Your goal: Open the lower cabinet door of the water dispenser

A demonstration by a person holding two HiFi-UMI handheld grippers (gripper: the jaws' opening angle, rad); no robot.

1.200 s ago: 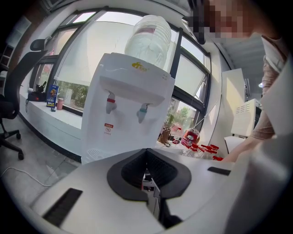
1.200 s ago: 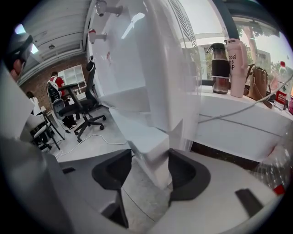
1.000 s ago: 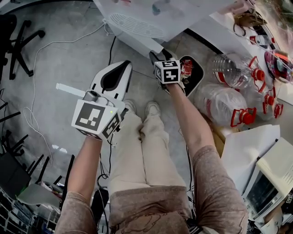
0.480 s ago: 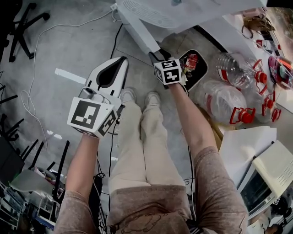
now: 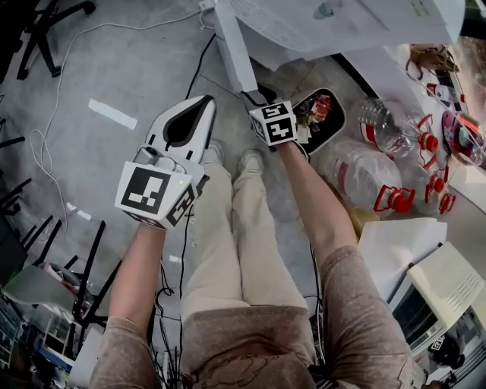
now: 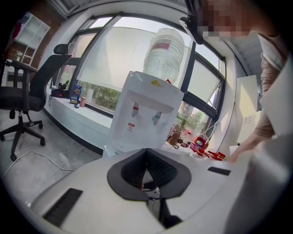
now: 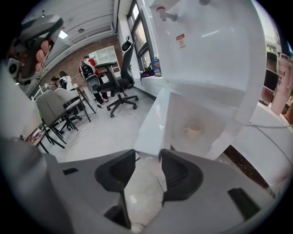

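Observation:
The white water dispenser (image 5: 304,23) stands at the top of the head view, its lower cabinet door (image 5: 231,45) swung out toward me. My right gripper (image 5: 254,95) is shut on the free edge of that door (image 7: 153,123). Its jaws (image 7: 149,157) have just been closing a little, with the door edge between the pads. Behind the door the open cabinet holds a pale cup (image 7: 194,130). My left gripper (image 5: 203,102) hangs to the left over the floor, shut and empty, away from the door. In its own view the left gripper (image 6: 146,153) faces the dispenser (image 6: 146,114), which carries a bottle on top.
Two big clear water jugs (image 5: 376,178) with red caps lie right of the dispenser, beside a black bin (image 5: 323,114) of rubbish. My legs and shoes (image 5: 228,159) are below the door. A cable (image 5: 68,53) runs across the grey floor; office chair legs (image 5: 45,30) stand at far left.
The cabinet door has swung further out from the dispenser, with the right gripper moving along on its edge. The left gripper has drifted slightly, still shut.

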